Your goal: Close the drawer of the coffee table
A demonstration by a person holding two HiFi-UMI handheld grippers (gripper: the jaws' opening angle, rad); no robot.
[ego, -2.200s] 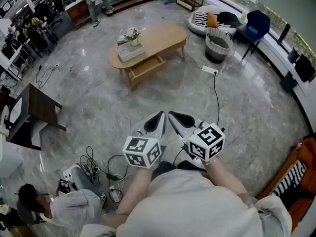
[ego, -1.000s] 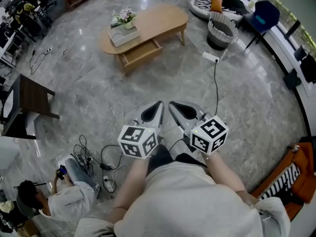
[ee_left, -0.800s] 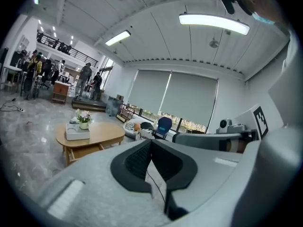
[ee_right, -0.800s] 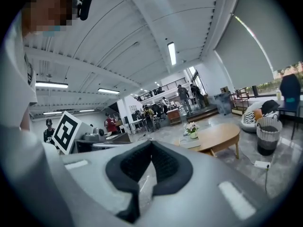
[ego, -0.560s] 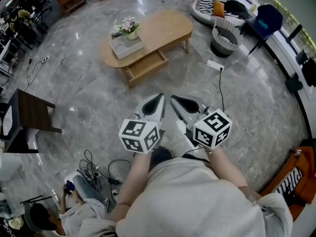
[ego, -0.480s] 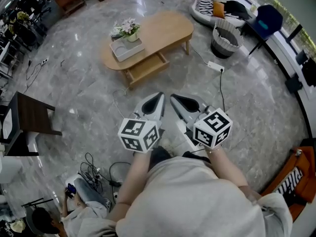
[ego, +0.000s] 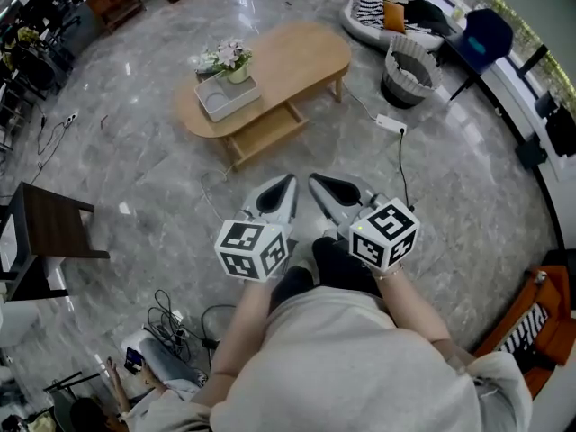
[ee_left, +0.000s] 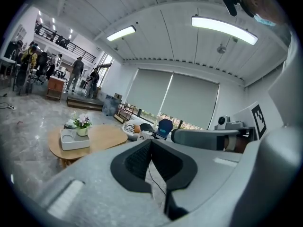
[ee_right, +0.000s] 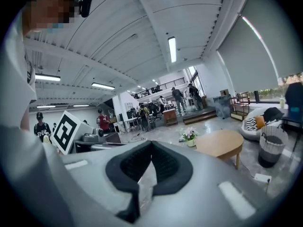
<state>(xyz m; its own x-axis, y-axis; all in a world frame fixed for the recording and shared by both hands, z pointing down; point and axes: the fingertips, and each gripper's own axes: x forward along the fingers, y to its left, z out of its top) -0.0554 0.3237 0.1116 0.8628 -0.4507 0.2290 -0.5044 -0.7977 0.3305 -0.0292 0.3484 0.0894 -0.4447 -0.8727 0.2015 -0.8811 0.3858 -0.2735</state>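
Your left tongs are closed, the dark pads meeting at the tips with nothing between them, and your right tongs are closed and empty in the same way. You hold both side by side in front of your body, above the grey marble floor. Their tips point towards the coffee table, which stands well apart from them across the floor. Its drawer is pulled out from under the oval tabletop on the side facing you. Towards the tabletop's left end sits a pale tray with a pot of flowers at its far edge. To the table's right, a white power strip lies on the floor near a woven basket.
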